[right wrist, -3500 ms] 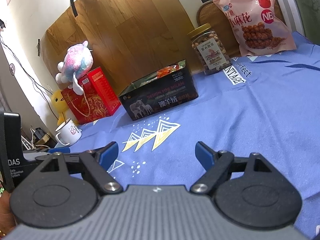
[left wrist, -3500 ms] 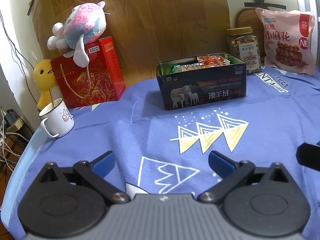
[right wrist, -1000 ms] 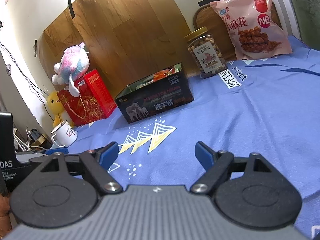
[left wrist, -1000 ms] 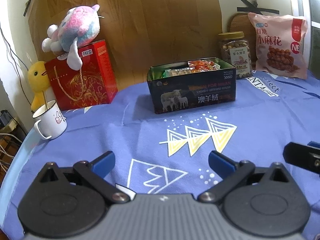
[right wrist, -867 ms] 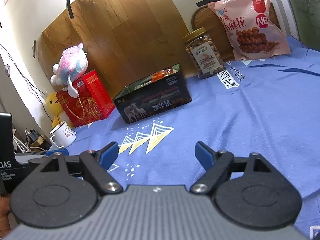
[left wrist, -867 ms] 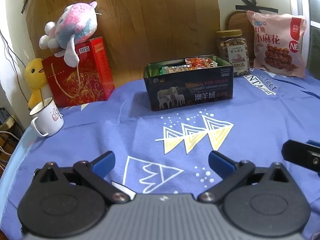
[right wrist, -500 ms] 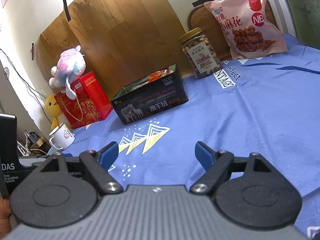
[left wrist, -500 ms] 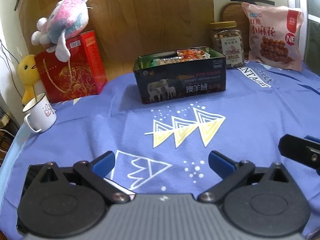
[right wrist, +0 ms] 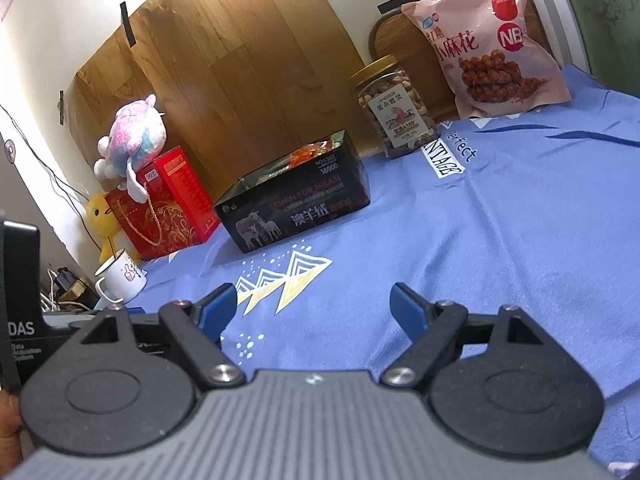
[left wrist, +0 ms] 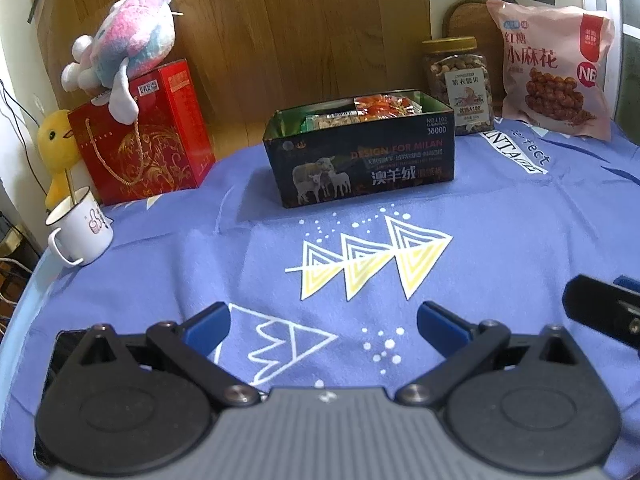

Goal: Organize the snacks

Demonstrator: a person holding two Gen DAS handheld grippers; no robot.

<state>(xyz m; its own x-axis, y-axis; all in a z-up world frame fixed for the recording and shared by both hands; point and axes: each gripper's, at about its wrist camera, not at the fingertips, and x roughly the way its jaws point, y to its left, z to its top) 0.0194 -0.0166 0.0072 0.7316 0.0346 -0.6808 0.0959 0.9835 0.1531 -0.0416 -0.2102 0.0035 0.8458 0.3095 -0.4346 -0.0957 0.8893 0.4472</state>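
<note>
Blue printed tablecloth [left wrist: 500, 216]. Snack-filled black tin [left wrist: 362, 160] centre-back; nut jar [left wrist: 458, 86] and pink snack bag [left wrist: 554, 70] behind. Left gripper [left wrist: 324, 326] and right gripper [right wrist: 312, 308] wide open, empty. Approach jar level, jaws straddling it.

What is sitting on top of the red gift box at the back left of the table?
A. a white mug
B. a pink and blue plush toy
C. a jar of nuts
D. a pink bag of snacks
B: the plush toy rests on the top of the red gift box, while the mug stands on the tablecloth in front, and the jar and the snack bag are far to the right.
</note>
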